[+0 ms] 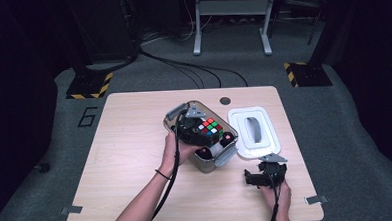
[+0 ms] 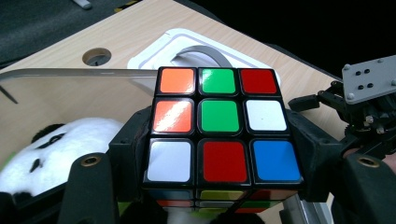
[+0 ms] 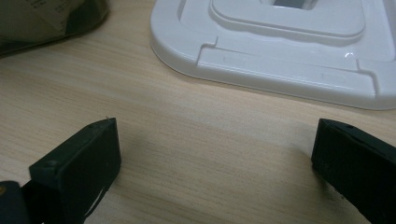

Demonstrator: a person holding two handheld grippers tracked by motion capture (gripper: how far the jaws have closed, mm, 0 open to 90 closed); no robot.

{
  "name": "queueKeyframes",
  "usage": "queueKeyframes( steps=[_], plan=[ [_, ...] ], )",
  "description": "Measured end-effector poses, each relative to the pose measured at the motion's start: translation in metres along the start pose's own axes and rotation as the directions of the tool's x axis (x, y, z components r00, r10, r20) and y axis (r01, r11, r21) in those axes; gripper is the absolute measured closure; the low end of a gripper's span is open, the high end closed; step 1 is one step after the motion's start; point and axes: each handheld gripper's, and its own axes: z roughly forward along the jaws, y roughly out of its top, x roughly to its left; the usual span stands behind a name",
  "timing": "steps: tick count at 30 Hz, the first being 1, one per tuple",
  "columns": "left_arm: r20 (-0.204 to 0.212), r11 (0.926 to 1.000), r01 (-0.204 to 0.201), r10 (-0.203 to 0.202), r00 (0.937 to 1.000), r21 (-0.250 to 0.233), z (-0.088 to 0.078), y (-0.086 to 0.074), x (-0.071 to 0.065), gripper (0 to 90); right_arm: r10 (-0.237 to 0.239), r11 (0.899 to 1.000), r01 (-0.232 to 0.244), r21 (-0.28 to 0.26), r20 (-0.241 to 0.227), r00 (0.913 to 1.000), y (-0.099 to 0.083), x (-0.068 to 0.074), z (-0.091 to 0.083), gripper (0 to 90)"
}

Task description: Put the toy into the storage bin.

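Over the clear plastic box [image 1: 201, 135] near the middle of the table [image 1: 120, 144], my left gripper [image 2: 223, 154] has its jaws clamped on the two sides of the puzzle cube [image 2: 219, 123], so the cube hangs above the box opening rather than resting inside. A plush panda [image 2: 60, 149] already lies in the box, below and beside the cube. I judge the packing part done: the cube must go down and be let go. Further right, the white lid [image 1: 254, 130] lies flat on the table, not yet fitted. At the right edge, my right gripper [image 3: 215, 158] rests low on the wood just short of the lid, jaws wide apart and empty.
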Motion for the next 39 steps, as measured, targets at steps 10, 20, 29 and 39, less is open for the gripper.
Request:
queueKeyframes(
  steps=[10,20,29,39],
  plan=[
    [0.004,0.9993,-0.019,0.019,0.9998,0.032,0.013,-0.008,-0.006,33.9,0.0,1.0,0.0,0.0,0.0,1.0,0.0,0.0,0.0,0.4],
    [0.002,0.9952,-0.063,0.063,0.998,0.075,0.015,-0.012,-0.018,32.6,0.0,1.0,0.0,0.0,0.0,1.0,0.0,0.0,0.0,0.4],
    [0.041,0.9966,-0.055,0.053,0.9978,0.062,0.001,-0.009,-0.017,22.7,0.0,1.0,0.0,0.0,0.0,1.0,0.0,0.0,0.0,0.3],
    [0.032,0.9998,-0.016,0.015,0.9994,0.01,-0.009,0.001,-0.003,28.8,0.0,1.0,0.0,0.0,0.0,1.0,0.0,0.0,0.0,0.4]
  ],
)
